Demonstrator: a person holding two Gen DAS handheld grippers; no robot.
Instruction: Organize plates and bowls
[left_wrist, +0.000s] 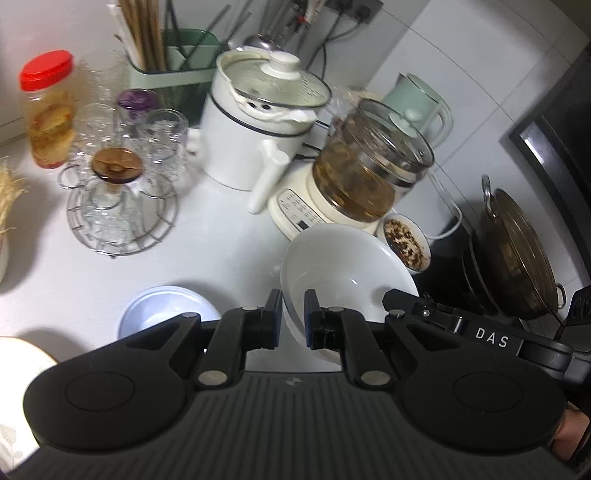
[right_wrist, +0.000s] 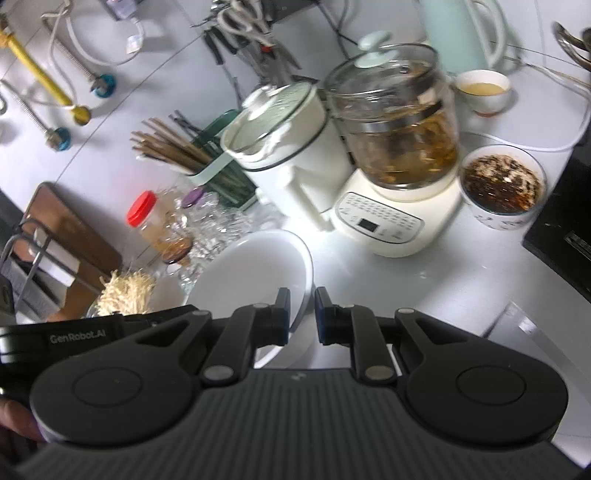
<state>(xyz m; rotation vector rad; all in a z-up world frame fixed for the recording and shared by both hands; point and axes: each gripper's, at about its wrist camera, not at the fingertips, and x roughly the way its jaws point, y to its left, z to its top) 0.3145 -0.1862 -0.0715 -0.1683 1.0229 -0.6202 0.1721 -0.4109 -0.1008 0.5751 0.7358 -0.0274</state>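
A large white bowl (left_wrist: 343, 269) is held tilted above the counter. My left gripper (left_wrist: 293, 314) is shut on its near rim, one finger outside and one inside. My right gripper (right_wrist: 302, 314) is shut on the same bowl (right_wrist: 251, 273) at its opposite rim. The right gripper's body (left_wrist: 461, 325) shows at the right of the left wrist view. A small white bowl (left_wrist: 166, 310) sits on the counter to the left, below my left gripper. A patterned plate (left_wrist: 18, 387) lies at the bottom left edge.
Behind stand a white electric pot (left_wrist: 255, 122), a glass kettle on its base (left_wrist: 365, 166), a bowl of dark food (left_wrist: 406, 243), a rack of glasses (left_wrist: 118, 192), a red-lidded jar (left_wrist: 48, 110) and a black wok (left_wrist: 517, 254).
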